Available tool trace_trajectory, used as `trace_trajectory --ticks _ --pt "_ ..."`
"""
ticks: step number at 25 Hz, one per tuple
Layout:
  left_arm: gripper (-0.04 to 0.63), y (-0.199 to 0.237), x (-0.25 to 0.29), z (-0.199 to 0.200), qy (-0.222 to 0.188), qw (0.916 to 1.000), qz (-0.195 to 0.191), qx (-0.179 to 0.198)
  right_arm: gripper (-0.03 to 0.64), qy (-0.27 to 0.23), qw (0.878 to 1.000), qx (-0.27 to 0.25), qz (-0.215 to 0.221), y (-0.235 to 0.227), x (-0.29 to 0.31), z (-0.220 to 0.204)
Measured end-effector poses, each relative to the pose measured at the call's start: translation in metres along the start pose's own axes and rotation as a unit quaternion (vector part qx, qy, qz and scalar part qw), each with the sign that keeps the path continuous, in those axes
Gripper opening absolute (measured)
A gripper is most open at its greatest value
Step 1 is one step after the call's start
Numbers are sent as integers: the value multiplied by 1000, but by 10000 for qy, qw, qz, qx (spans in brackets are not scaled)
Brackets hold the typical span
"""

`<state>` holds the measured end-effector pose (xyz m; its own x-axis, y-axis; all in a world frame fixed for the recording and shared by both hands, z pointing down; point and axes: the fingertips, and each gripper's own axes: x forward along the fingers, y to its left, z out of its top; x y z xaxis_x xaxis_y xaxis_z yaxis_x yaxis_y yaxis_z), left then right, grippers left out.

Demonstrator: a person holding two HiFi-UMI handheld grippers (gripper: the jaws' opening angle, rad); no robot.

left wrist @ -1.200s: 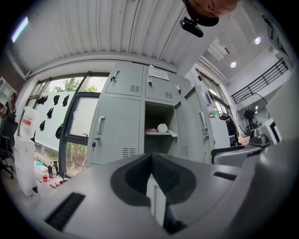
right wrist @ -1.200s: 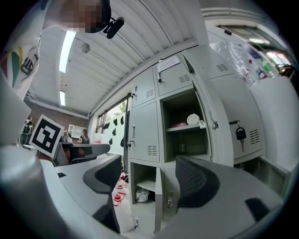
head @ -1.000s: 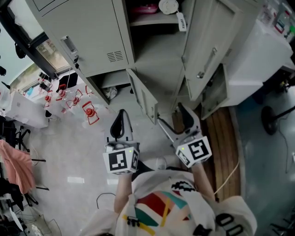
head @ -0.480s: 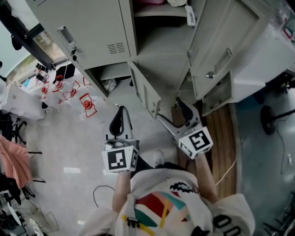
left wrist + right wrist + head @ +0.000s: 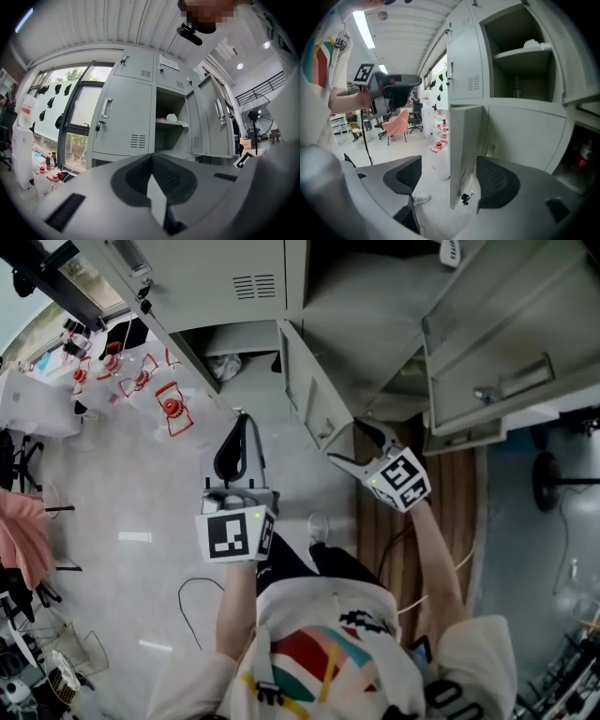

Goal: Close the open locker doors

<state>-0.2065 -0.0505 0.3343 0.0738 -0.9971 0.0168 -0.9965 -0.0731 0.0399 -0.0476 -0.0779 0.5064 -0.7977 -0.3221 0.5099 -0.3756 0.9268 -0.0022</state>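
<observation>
The grey lockers [image 5: 216, 277] fill the top of the head view. A lower door [image 5: 314, 395] swings out toward me, and an upper door [image 5: 506, 324] with a bar handle stands wide open at the right. My right gripper [image 5: 354, 444] is open, close to the lower door's free edge. In the right gripper view that door edge [image 5: 464, 154] shows in the gap of the right gripper [image 5: 449, 164], just ahead of the jaws. My left gripper [image 5: 240, 418] is shut and empty over the floor, left of the door. The left gripper [image 5: 152, 161] faces the open compartment [image 5: 171, 126].
Red-capped items [image 5: 172, 409] stand on the floor by the window. A pink cloth [image 5: 23, 540] hangs at the left. A cable [image 5: 192, 606] lies on the floor. Wooden boards [image 5: 384, 521] run under the right arm. A fan base [image 5: 548, 479] is at the far right.
My right gripper has risen and moved forward to the lower door's edge. The lockers have slid up and right in the head view. The left gripper has kept its place, still shut.
</observation>
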Motion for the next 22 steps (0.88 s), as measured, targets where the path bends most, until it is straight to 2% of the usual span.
trace_trajectory --ticks 4,7,15,22 --pt "6 16 6 -14 139 9999 42 1 336 408 9988 -236 158 0 36 -34" --pt "6 24 7 -27 313 9995 88 -42 336 598 9978 -99 272 4 51 -54" --pt "6 35 12 -48 599 9981 41 -103 336 782 9952 239 546 11 76 -75" --pt "6 43 15 -60 698 9973 119 -218 336 1001 9913 76 846 17 98 -88"
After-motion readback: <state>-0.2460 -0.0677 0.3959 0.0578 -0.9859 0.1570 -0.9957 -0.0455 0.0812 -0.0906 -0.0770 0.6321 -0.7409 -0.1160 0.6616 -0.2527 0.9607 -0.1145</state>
